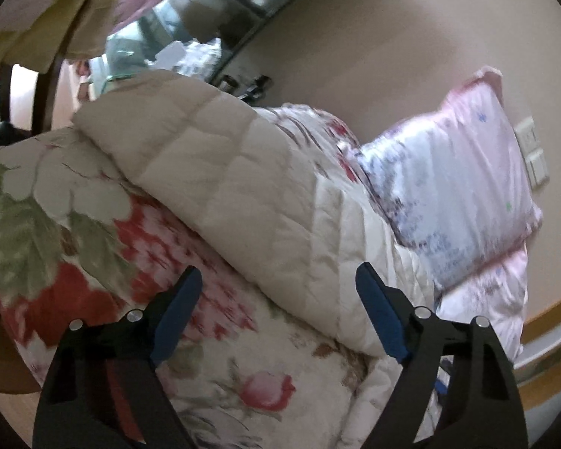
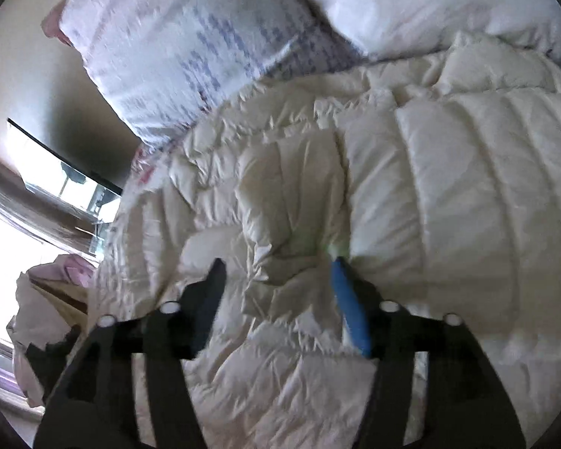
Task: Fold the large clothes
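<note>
A cream quilted down coat [image 1: 220,172] lies in a thick fold on a floral bedspread [image 1: 93,247]. My left gripper [image 1: 278,280] is open and empty, just short of the coat's lower edge. In the right wrist view the same coat [image 2: 448,194] fills the frame, puffy and creased. My right gripper [image 2: 278,265] is open, its fingers pressed down into the coat's fabric on either side of a raised fold. Nothing is pinched between them.
Two pink and white pillows [image 1: 467,187] lean on the beige wall [image 1: 374,37] behind the coat; they also show in the right wrist view [image 2: 190,52]. A wall switch [image 1: 533,157] is at right. A bright window [image 2: 3,232] is at left.
</note>
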The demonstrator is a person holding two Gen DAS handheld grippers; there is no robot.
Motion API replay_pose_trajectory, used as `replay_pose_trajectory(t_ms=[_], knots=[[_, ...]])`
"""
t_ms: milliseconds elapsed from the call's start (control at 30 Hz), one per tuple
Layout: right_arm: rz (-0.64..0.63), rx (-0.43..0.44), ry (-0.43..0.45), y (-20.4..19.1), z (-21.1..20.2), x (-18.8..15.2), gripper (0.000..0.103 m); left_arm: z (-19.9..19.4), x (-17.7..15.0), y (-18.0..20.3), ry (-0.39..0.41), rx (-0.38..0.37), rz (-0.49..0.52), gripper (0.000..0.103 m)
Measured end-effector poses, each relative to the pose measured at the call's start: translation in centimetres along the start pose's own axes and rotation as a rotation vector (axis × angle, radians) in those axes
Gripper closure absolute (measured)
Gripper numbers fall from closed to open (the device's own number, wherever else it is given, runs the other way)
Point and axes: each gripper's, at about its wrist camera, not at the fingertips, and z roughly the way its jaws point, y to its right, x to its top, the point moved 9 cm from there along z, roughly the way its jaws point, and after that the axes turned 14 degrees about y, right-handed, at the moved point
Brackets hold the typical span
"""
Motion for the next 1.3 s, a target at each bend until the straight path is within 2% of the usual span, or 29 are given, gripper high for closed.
replay_pose_trajectory(t_ms=[133, 400, 500, 567, 633, 700, 800, 900, 1000, 1100, 1200, 1300], knots=[[-0.004, 0.02, 0.015, 0.0, -2.3, 0.0, 0.03, 0.8, 1.4, -1.5, 0.002, 0.013, -0.089, 0.027], [-0.002, 0.019, 0.018, 1.4, -5.1, -0.5, 0.028, 1.7, 3.4, -3.8, 0.014, 0.017, -0.269, 0.048], [-0.008, 0.012, 0.024, 2.2, -5.9, -0.5, 0.028, 1.8, 4.1, -4.6, 0.023, 0.027, -0.3, 0.053], [-0.018, 0.006, 0.025, 2.7, -6.4, -0.6, 0.028, 2.4, 4.4, -4.5, 0.017, 0.037, -0.271, 0.057], [-0.028, 0.002, 0.027, 3.1, -6.8, -0.5, 0.027, 3.0, 4.7, -4.6, 0.003, 0.063, -0.239, 0.076], [-0.028, 0.005, 0.032, 3.4, -7.2, -0.4, 0.026, 3.4, 5.1, -4.4, -0.008, 0.069, -0.23, 0.087], [-0.03, -0.001, 0.057, 4.2, -8.4, 0.1, 0.025, 3.1, 6.2, -2.1, 0.017, 0.044, -0.172, 0.09], [-0.039, -0.025, 0.098, 5.3, -9.7, 0.9, 0.024, 2.3, 6.9, 2.8, 0.048, -0.024, -0.068, 0.09], [-0.042, -0.055, 0.145, 6.7, -11.0, 2.0, 0.023, 1.4, 6.2, 8.5, 0.057, -0.112, 0.034, 0.09], [-0.03, -0.077, 0.165, 8.1, -11.8, 2.5, 0.023, 0.7, 3.8, 14.2, 0.032, -0.211, 0.123, 0.09], [-0.008, -0.092, 0.175, 9.7, -12.2, 2.7, 0.023, -0.1, 0.0, 19.7, -0.018, -0.32, 0.212, 0.09], [0.013, -0.108, 0.176, 10.9, -12.2, 2.6, 0.023, -0.8, -5.3, 24.9, -0.097, -0.436, 0.302, 0.09]])
